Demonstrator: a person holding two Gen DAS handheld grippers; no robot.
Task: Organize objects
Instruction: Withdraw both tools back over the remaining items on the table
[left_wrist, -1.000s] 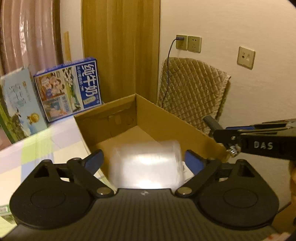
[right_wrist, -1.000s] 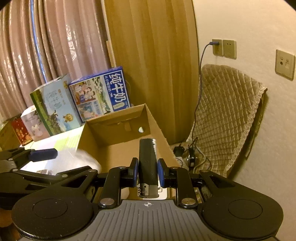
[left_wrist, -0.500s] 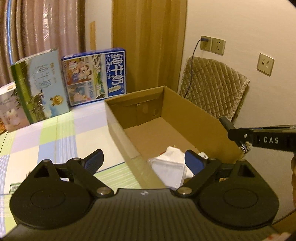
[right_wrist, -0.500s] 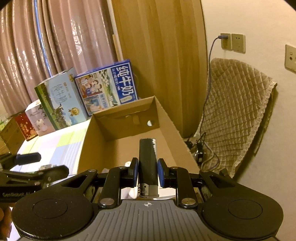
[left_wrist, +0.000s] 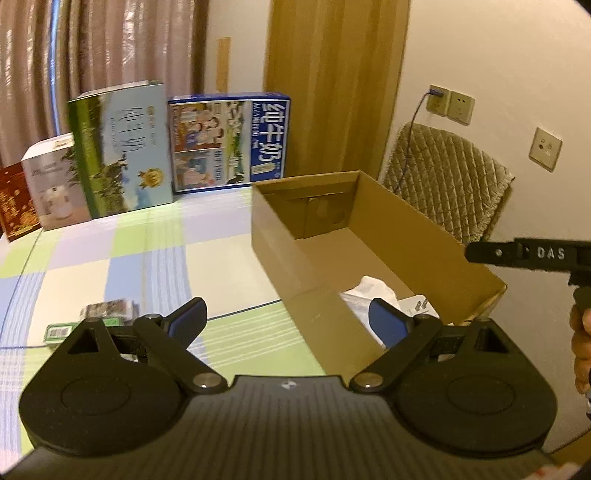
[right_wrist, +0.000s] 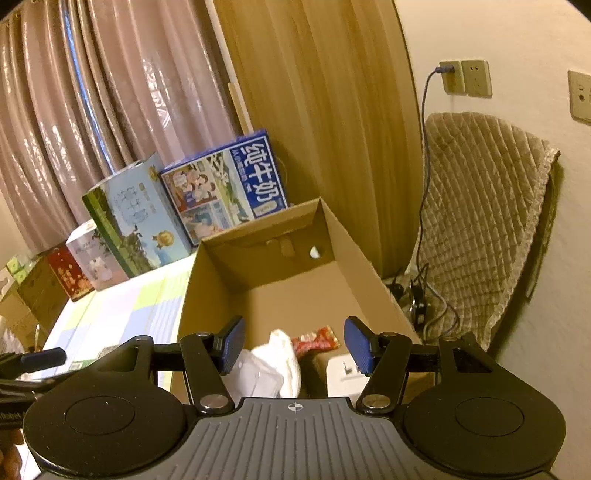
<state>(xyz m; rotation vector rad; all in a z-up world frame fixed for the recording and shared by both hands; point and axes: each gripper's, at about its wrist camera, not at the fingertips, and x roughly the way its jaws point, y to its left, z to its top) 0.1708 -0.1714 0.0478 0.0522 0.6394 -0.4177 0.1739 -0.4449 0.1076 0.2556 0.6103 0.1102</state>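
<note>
Both tongs spread wide and empty: left gripper (left_wrist: 288, 319) hanging over the near part of the table beside the cardboard box (left_wrist: 280, 251), right gripper (right_wrist: 293, 345) poised above the box's near end. Inside, at that near end: a crumpled white plastic bag (right_wrist: 273, 363), a red snack packet (right_wrist: 316, 339) just beyond it, and a white boxy item (right_wrist: 341, 373) against the right wall; far end of the box bare. Left to sort, by the look of it: a small flat pack (left_wrist: 107, 308) with a green barcoded label, lying on the table near the front edge, left of the box, just ahead of the left gripper's finger. Probably light and thin, wrapper likely slick, so best taken across its short sides, pads low to the cloth; blurred, so contents unclear. Bag soft and shapeless, apt to slide out of a shallow pinch. Table covered in a smooth checked cloth (left_wrist: 122, 258) of green, lilac and white, liable to ruck under a dragged finger. Along the far edge, upright milk cartons (left_wrist: 229, 142) and gift boxes; behind, pink curtains (right_wrist: 92, 110), a wooden panel, a quilted chair (right_wrist: 480, 206) by the wall, a cable from the socket.
</note>
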